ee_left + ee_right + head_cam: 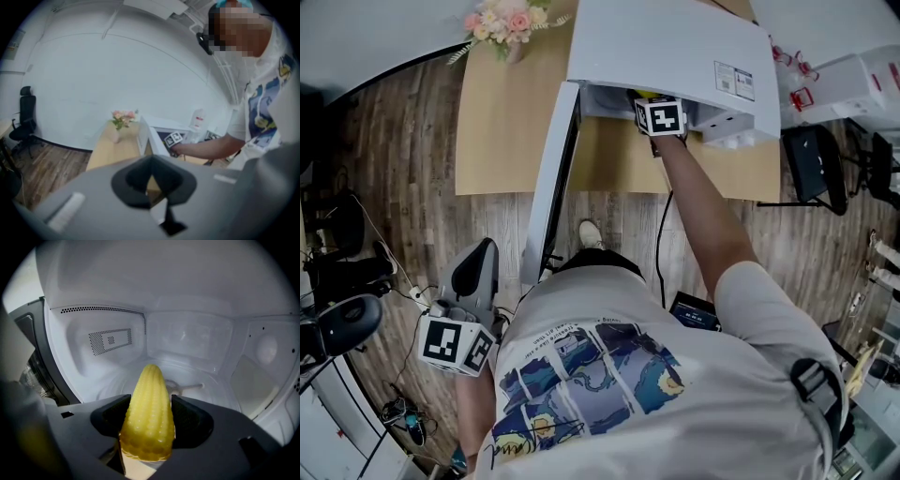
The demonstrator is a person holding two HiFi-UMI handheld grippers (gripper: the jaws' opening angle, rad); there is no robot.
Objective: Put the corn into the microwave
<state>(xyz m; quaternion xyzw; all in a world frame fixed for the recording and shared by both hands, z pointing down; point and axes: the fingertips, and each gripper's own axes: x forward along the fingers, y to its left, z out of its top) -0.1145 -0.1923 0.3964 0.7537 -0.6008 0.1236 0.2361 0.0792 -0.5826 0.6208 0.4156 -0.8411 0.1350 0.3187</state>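
The right gripper (149, 420) is clenched on the corn (148, 404), tip forward, inside the open microwave (187, 333), just above its glass turntable (211, 387). Placing seems in hand: next, lower the corn and release. The left gripper (151, 187) hangs closed, empty

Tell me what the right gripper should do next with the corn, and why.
Probably lower the right gripper slightly and open it: the yellow corn cob is clamped between its fingers, already inside the open white microwave, its tip over the round floor recess.
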